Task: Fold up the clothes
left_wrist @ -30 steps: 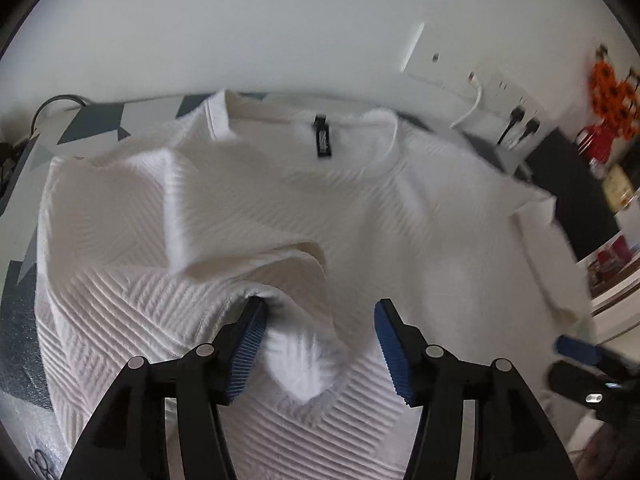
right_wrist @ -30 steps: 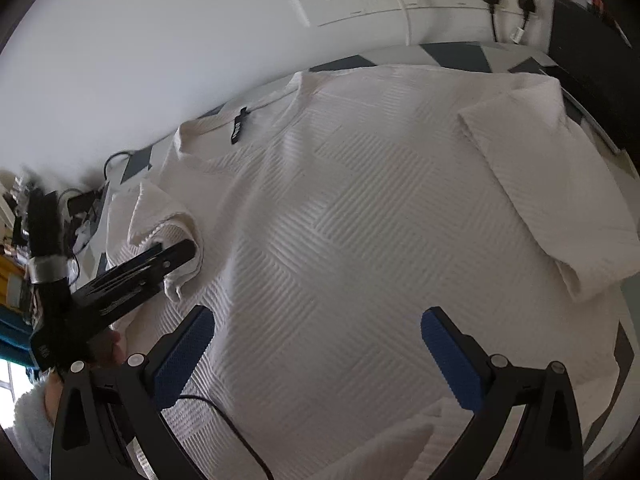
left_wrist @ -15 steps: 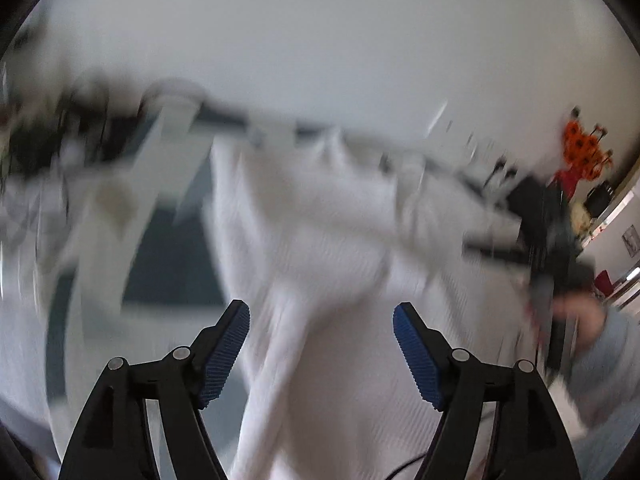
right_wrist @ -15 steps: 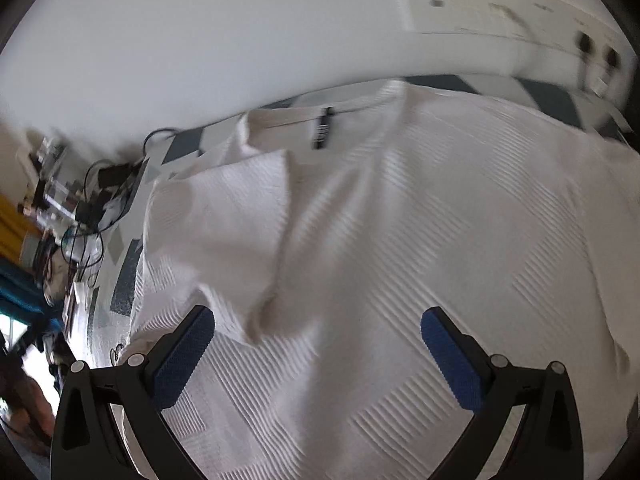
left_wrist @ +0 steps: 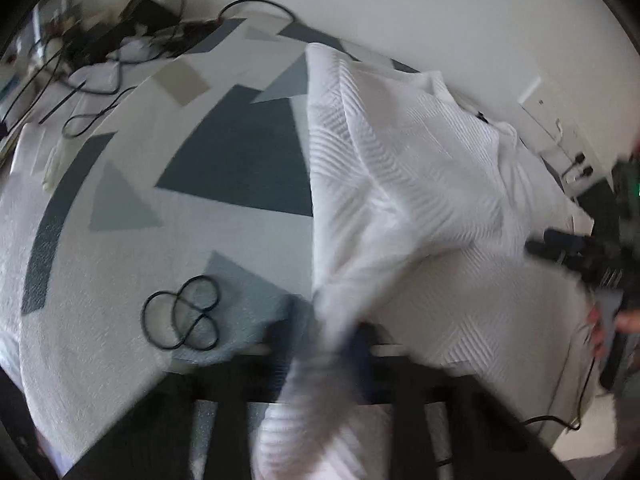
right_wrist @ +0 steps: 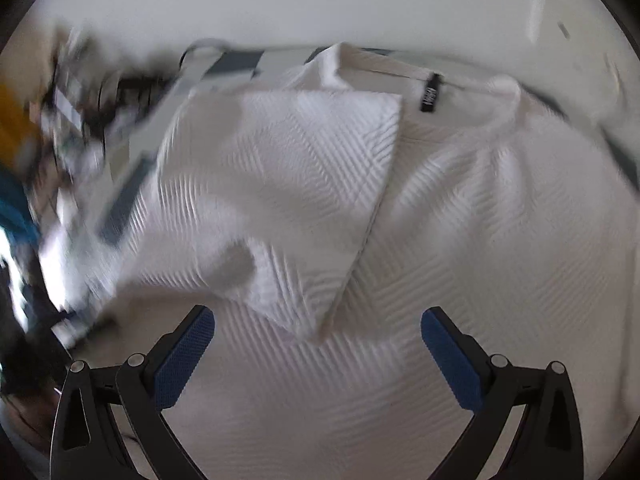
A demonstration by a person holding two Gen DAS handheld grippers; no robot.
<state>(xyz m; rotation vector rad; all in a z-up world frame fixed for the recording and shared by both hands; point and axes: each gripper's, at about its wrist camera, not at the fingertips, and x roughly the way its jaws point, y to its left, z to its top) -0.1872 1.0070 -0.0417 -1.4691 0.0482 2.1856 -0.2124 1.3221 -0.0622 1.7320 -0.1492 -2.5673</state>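
- The left hand-held gripper (left_wrist: 332, 344) points steeply down, blurred at the bottom of its own view; its jaws have just been closing and now pinch a fold of the white sweater (left_wrist: 400, 184), the cloth bunched between them and rising up from the grip
- The right hand-held gripper (right_wrist: 318, 336) also tilts steeply down over the sweater (right_wrist: 460, 240), its blue pads (right_wrist: 188, 344) standing wide apart with nothing held; the corner of a folded-over sleeve (right_wrist: 288, 184) lies between the fingers, untouched
- In the left view the right hand-held gripper (left_wrist: 560, 246) shows at the right edge above the cloth, fingers of the person's hand (left_wrist: 604, 324) wrapped on its handle
- The sweater lies spread on a bed cover (left_wrist: 224, 168) of grey and dark triangles, its black neck label (right_wrist: 430, 94) toward the far side
- A coiled black cable (left_wrist: 182, 314) rests on the cover left of the gripped fold
- Farthest off, tangled cables (left_wrist: 120, 48) and a white wall (left_wrist: 440, 12)
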